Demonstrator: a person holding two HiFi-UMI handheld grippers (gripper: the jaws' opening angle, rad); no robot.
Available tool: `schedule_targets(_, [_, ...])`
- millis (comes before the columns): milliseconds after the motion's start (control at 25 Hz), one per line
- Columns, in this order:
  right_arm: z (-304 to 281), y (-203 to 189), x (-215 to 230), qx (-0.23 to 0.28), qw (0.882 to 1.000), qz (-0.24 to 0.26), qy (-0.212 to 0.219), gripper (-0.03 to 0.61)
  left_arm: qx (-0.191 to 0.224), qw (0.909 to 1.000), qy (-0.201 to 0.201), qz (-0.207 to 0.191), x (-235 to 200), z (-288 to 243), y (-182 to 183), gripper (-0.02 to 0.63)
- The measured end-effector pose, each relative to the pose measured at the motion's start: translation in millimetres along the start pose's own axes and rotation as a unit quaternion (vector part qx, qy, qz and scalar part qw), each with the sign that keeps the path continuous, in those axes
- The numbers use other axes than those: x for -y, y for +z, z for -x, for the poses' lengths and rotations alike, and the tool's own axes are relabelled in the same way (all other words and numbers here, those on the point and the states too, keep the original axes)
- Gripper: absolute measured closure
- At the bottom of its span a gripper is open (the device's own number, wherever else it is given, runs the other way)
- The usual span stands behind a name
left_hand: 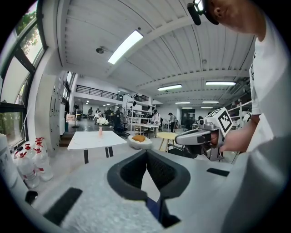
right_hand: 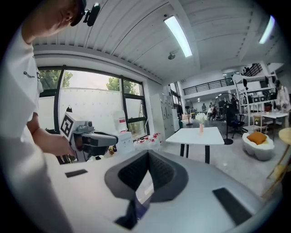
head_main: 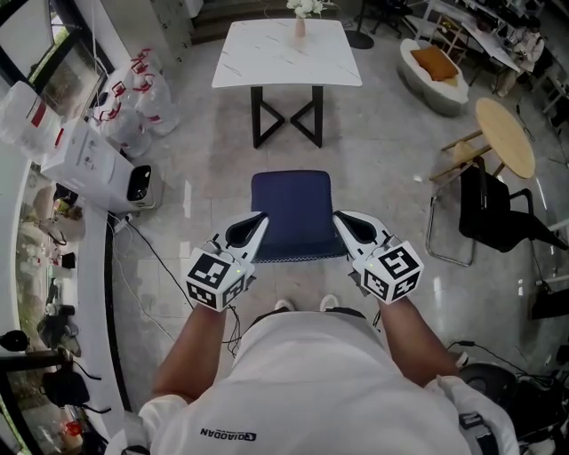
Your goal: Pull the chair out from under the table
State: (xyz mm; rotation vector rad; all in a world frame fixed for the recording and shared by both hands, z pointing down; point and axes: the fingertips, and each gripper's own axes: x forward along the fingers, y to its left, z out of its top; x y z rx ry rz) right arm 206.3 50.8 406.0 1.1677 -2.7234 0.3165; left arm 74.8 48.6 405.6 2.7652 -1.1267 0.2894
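Left gripper (head_main: 259,219) and right gripper (head_main: 341,218) clamp chair (head_main: 292,209); vase (head_main: 300,28) holds flowers (head_main: 305,7).

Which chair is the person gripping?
The blue chair straight ahead: left gripper and right gripper are shut on its near edge. The black chair, far right, stands alone.

The head camera sits high over the person and looks steeply down. The left gripper (head_main: 260,222) and right gripper (head_main: 341,220) show near the middle, with the blue chair (head_main: 292,213) between them and the white table (head_main: 267,62) far ahead of them. Each gripper camera rides close behind its own jaws and looks nearly level across the room. Both see that table past the jaws, and each sees the other gripper beside it
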Motion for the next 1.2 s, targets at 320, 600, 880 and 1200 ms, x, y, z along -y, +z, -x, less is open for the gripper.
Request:
schedule_targets(320, [-4,-2,5,-0.006,1.000,-0.003,-0.003,0.575,-0.003,1.0000,0.003,-0.009,-3,-3,2,0.605])
schedule_targets(600, [-6,-5,8,-0.009,1.000,-0.005,-0.001,0.575,-0.004,1.0000,0.004,-0.007,-4,-7,2,0.606])
schedule_targets(880, [-7,-8,11,-0.011,1.000,-0.005,-0.002,0.575,-0.004,1.0000,0.004,-0.007,-5,-9,1,0.606])
schedule_targets(1200, [-9,-4,9,-0.013,1.000,-0.004,-0.002,0.575,-0.004,1.0000,0.004,-0.007,-6,-6,5,0.606])
